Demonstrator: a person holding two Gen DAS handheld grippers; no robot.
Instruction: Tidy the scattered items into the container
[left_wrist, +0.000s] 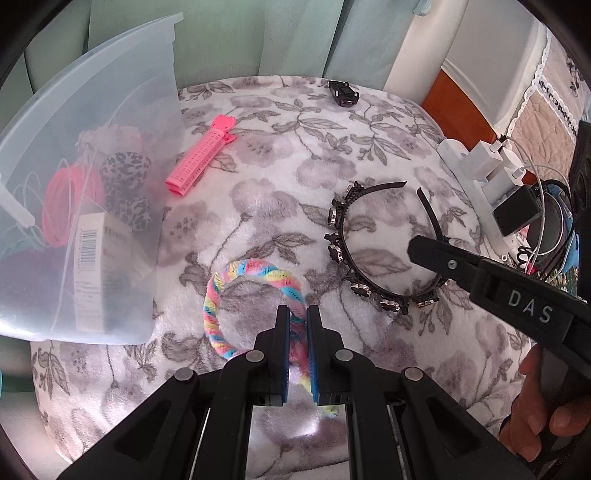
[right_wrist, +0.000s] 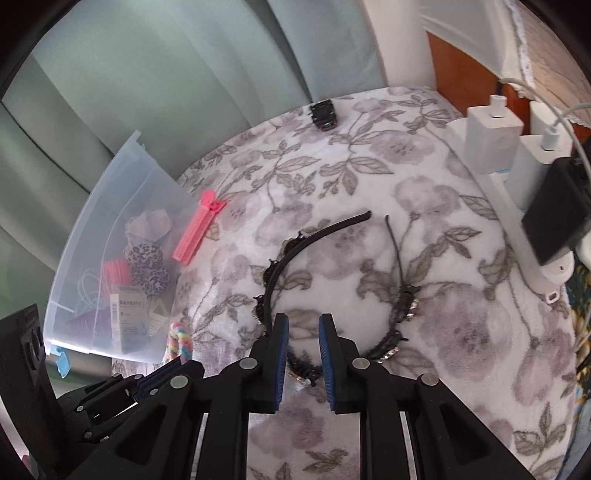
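Left wrist showed my left gripper (left_wrist: 297, 317) pinching the rainbow scrunchie (left_wrist: 236, 291) for lifting; right gripper (right_wrist: 302, 325) straddled the black headband (right_wrist: 332, 295), jaws slightly spread.

Surface: a white plush blanket (left_wrist: 280, 206) printed with grey flowers and leaves, spread over a rounded top.
Behind: pale green curtain (right_wrist: 184, 74) hanging in broad folds.
Upper right: a white frame (left_wrist: 424, 44) beside an orange-brown wooden panel (left_wrist: 461, 107).
Far right: a quilted cloth with lace edging (left_wrist: 546, 103).
Right edge: a white power strip (right_wrist: 517, 177) carrying white chargers and cables.
Light: soft, even daylight.
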